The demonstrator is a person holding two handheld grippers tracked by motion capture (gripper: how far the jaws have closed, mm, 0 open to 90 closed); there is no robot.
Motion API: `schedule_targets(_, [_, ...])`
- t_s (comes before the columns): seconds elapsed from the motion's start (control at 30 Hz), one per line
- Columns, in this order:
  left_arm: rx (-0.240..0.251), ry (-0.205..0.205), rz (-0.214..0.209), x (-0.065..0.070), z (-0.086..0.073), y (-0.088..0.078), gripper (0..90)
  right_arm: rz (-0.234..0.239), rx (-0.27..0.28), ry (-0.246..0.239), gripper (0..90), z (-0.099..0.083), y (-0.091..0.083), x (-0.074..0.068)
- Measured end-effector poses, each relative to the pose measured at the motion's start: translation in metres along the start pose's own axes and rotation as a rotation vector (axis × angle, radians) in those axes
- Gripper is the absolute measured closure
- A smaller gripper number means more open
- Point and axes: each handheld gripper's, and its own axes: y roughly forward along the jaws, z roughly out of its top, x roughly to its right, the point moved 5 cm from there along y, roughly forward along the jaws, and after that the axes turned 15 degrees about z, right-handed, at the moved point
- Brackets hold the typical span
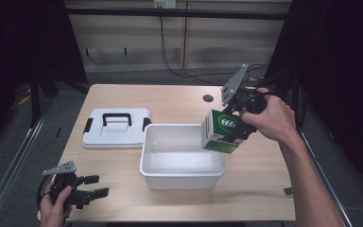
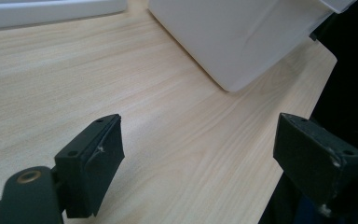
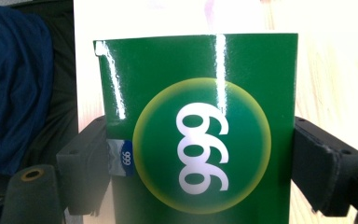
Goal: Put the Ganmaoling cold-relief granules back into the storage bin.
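High view: right gripper holds a green box in the air above the right end of the white tub, box tilted, long axis running from upper left down to lower right, lower edge hanging past the tub's right rim. Box shows a green face with a white "666" in a pale ring and a lighter side panel. Jaws clamped on its two opposite sides. White lid with black handle lies flat on the wooden table, just left of the tub. Left gripper sits low at the near left corner of the table, held in a hand, jaws spread, pointing right toward the tub, nothing in them. Left gripper view: both black pads wide apart over bare wood; tub wall ahead, upper right; table edge close on the right. Right gripper view: box close up, glossy green, the numerals read upside down as "999", a small blue tag at the left edge; pads pressed against both sides.
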Motion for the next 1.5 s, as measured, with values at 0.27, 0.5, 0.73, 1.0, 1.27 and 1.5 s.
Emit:
schedule_targets(0.27, [0.002,0.001,0.002,0.000,0.000,0.000,16.0,0.012,-0.013,-0.014,16.1,0.013,0.013,0.006])
schedule_targets(0.5, [0.004,0.001,0.000,0.000,0.000,0.000,16.0,0.016,-0.040,-0.010,16.0,0.018,0.027,0.011])
schedule_targets(0.73, [0.006,0.003,-0.001,-0.001,0.000,0.000,16.0,0.019,-0.100,0.002,16.0,0.021,0.043,0.018])
schedule_targets(1.0, [0.007,0.001,0.000,0.000,0.000,-0.001,16.0,0.029,-0.154,0.014,16.0,0.021,0.059,0.024])
schedule_targets(1.27, [0.020,0.012,-0.010,0.001,0.001,-0.002,16.0,0.033,-0.198,0.024,15.9,0.023,0.074,0.030])
schedule_targets(1.5, [0.023,0.024,-0.006,0.001,0.001,-0.002,16.0,0.045,-0.216,0.030,15.8,0.016,0.088,0.037])
